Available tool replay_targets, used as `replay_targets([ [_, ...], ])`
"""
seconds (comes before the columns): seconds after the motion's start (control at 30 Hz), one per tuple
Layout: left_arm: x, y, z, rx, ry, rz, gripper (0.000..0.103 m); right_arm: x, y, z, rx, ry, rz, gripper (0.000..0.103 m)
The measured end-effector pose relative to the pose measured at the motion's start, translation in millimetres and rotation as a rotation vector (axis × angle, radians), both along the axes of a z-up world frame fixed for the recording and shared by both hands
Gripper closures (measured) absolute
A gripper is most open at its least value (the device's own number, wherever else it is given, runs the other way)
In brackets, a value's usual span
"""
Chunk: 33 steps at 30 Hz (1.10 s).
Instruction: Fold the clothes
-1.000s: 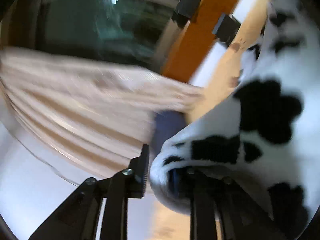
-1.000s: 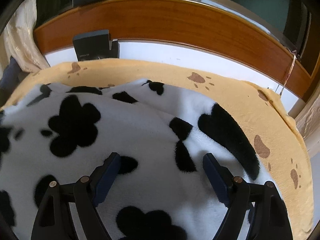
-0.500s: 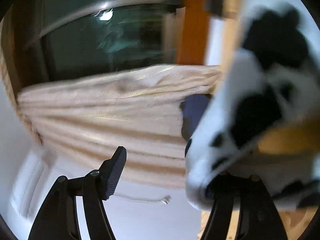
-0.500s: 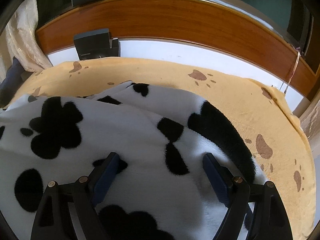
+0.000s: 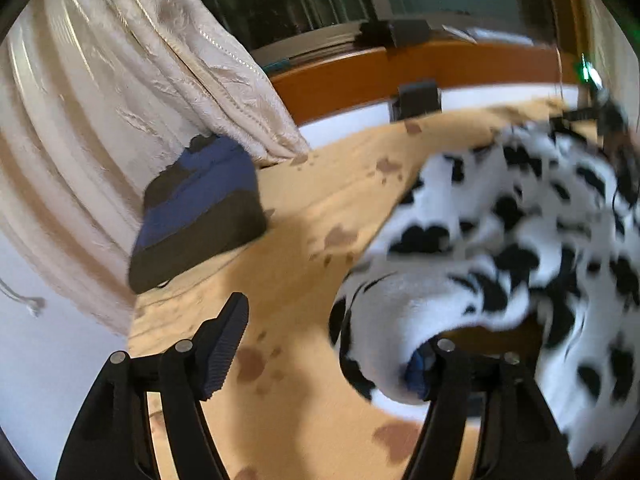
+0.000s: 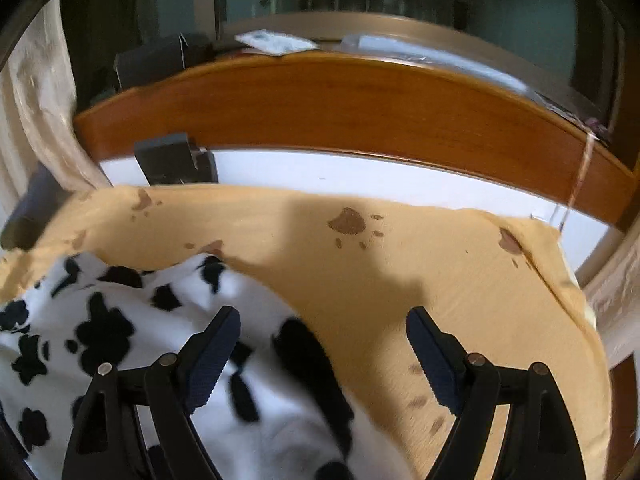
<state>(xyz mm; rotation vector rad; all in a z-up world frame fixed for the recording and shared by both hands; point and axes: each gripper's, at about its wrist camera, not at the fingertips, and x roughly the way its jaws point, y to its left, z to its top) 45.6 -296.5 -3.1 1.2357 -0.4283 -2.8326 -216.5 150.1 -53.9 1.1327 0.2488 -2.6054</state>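
Item 1, my left gripper (image 5: 326, 354): jaws spread wide. A fold of the cow-print fleece garment (image 5: 520, 248) is draped over the right-hand finger, hiding most of its pad; the left-hand finger (image 5: 224, 344) stands bare over the bedspread. Nothing is pinched between the two. The wrist picture is blurred at this edge, so I cannot say whether the fleece is hooked on the finger or merely lying across it.

Item 2, my right gripper (image 6: 322, 354): jaws wide apart, holding nothing. Its left finger (image 6: 214, 354) hovers above the fleece, its right finger above bare bedspread.

Item 3, the fleece garment (image 6: 120, 340): white pile with black blotches and paw shapes. It lies rumpled on the bed, filling the right half of the left wrist view and the lower left of the right wrist view. One edge is lifted toward the left gripper.

Item 4, yellow bedspread (image 6: 400, 272): printed with brown paw marks, spread under the garment.

Item 5, wooden headboard (image 6: 340, 108): orange-brown, curved, behind the bed, with a white band beneath it.

Item 6, dark box (image 6: 172, 160): standing against the headboard, at the bedspread's far edge.

Item 7, blue and dark cushion (image 5: 200, 208): at the bed's corner, touching the cream curtain (image 5: 132, 72).
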Motion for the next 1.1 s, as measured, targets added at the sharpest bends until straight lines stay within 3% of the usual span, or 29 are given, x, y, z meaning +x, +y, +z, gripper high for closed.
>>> replay_targets([
  [0.07, -12.0, 4.2, 0.6, 0.008, -0.023, -0.008, 0.029, -10.8, -6.3, -7.4, 0.020, -0.033, 0.039, 0.017],
  [0.27, 2.1, -3.5, -28.0, -0.086, -0.231, -0.142, 0.029, -29.0, -27.8, -34.3, 0.129, -0.100, 0.134, 0.017],
  [0.47, 32.8, -25.3, -37.7, -0.034, -0.273, -0.178, 0.021, -42.8, -26.0, -42.9, 0.056, -0.170, 0.130, 0.017],
  [0.53, 36.4, -25.0, -39.0, -0.024, -0.286, -0.207, 0.021, -36.0, -29.8, -42.1, 0.052, -0.164, 0.165, 0.023],
  [0.6, 38.9, -19.5, -41.5, -0.053, -0.309, -0.240, 0.021, -29.3, -33.6, -41.2, 0.047, -0.157, 0.201, 0.052],
  [0.63, 41.1, -16.4, -42.7, -0.071, -0.317, -0.261, 0.021, -25.9, -35.4, -40.8, 0.045, -0.154, 0.218, 0.060],
  [0.67, 43.7, -14.4, -43.0, -0.081, -0.324, -0.277, 0.021, -22.6, -37.3, -40.3, 0.043, -0.151, 0.236, 0.080],
  [0.7, 45.5, -14.0, -42.6, -0.085, -0.330, -0.289, 0.021, -18.8, -39.3, -38.8, 0.047, -0.138, 0.244, 0.091],
  [0.77, 49.3, -15.9, -40.7, -0.078, -0.338, -0.305, 0.021, -11.7, -41.3, -33.4, 0.057, -0.097, 0.242, 0.095],
  [0.93, 57.1, -32.3, -39.1, 0.031, -0.352, -0.303, 0.021, 12.5, -20.8, 5.9, -0.063, 0.056, 0.185, 0.096],
  [1.1, 41.6, -32.2, -52.7, 0.090, -0.376, -0.180, 0.015, 39.2, -8.2, 31.9, -0.083, 0.148, 0.171, 0.096],
])
